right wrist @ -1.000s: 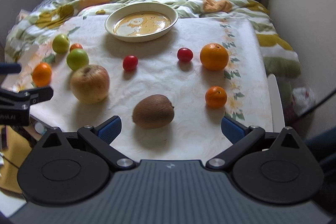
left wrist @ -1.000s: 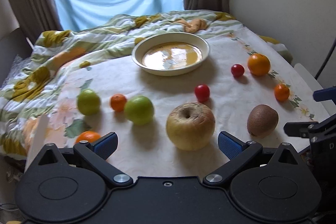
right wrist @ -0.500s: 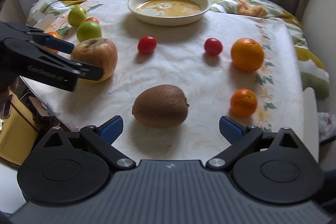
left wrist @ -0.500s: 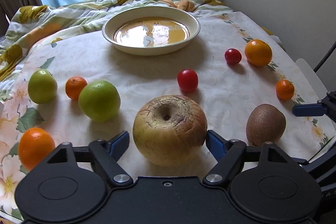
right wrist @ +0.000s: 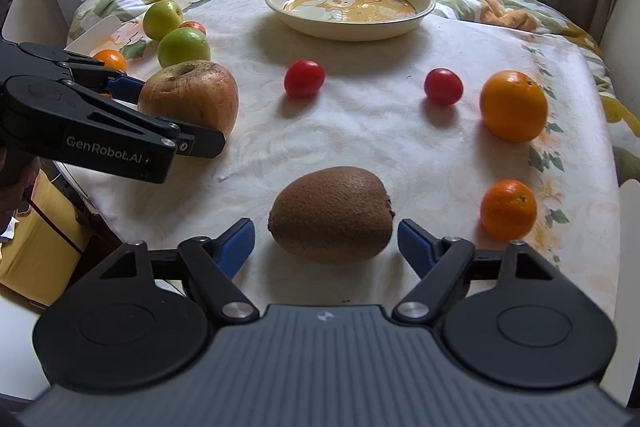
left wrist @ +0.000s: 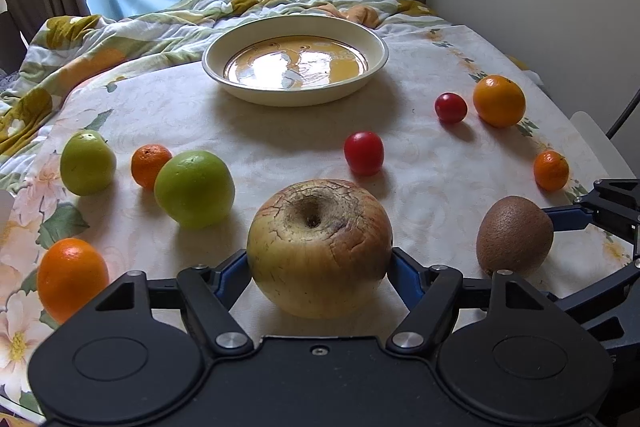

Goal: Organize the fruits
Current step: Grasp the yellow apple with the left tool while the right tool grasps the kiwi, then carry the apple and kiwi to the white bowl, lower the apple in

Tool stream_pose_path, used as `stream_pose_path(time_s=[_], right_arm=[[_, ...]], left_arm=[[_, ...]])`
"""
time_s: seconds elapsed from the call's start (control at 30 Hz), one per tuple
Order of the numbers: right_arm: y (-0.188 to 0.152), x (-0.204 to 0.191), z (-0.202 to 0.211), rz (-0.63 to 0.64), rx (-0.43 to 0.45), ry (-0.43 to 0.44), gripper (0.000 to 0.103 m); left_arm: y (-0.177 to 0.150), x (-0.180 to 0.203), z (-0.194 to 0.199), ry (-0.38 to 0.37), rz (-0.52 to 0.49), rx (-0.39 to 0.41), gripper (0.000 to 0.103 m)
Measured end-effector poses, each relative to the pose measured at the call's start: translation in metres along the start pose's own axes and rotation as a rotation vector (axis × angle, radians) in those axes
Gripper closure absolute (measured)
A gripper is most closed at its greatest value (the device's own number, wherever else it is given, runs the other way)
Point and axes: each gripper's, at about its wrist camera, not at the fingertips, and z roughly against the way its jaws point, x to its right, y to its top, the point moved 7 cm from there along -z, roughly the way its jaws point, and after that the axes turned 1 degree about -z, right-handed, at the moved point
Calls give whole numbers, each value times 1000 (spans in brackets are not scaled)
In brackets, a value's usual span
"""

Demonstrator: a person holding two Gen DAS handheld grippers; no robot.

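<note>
A large wrinkled apple (left wrist: 320,247) sits on the table between the fingers of my left gripper (left wrist: 318,273), whose blue pads touch its sides; it also shows in the right wrist view (right wrist: 190,99). A brown kiwi (right wrist: 331,213) lies between the open fingers of my right gripper (right wrist: 326,241), with gaps on both sides; it shows in the left wrist view (left wrist: 515,235) too. An empty cream bowl (left wrist: 295,61) stands at the back centre.
Two green apples (left wrist: 194,189) (left wrist: 87,163), small oranges (left wrist: 150,165) (left wrist: 71,277) at left. Two red tomatoes (left wrist: 363,153) (left wrist: 451,107), a large orange (left wrist: 499,101) and a mandarin (left wrist: 551,170) at right. A rumpled floral blanket (left wrist: 100,39) lies behind.
My left gripper moved forward and closed around the big apple. My right gripper moved forward until the kiwi lies between its open fingers.
</note>
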Motion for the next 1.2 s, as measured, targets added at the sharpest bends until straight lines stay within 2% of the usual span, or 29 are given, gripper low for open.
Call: stream_pose_path(time_s=[0.13,0.23,0.47,0.7,1.0,1.2], right_arm=[[1,-1,-4,0,0,1,12],[3,0,-6,5,5,-16,22],[9,4,-3,-36,5,1,23],[26,4,20,-20,28,-2,23],[79,14,60,1,59,-21,23],[131,32,74,6,97,-43,23]], left_arm=[[-3,-7,2,7,8,1,26],[-5,-10,4,15,14,6,26],[2,-14,25,34,14,49,26],[24,-20,60,34,43,106,26],[75,-46,104,56,64,183,26],[114,-69,108,83,40,194,26]])
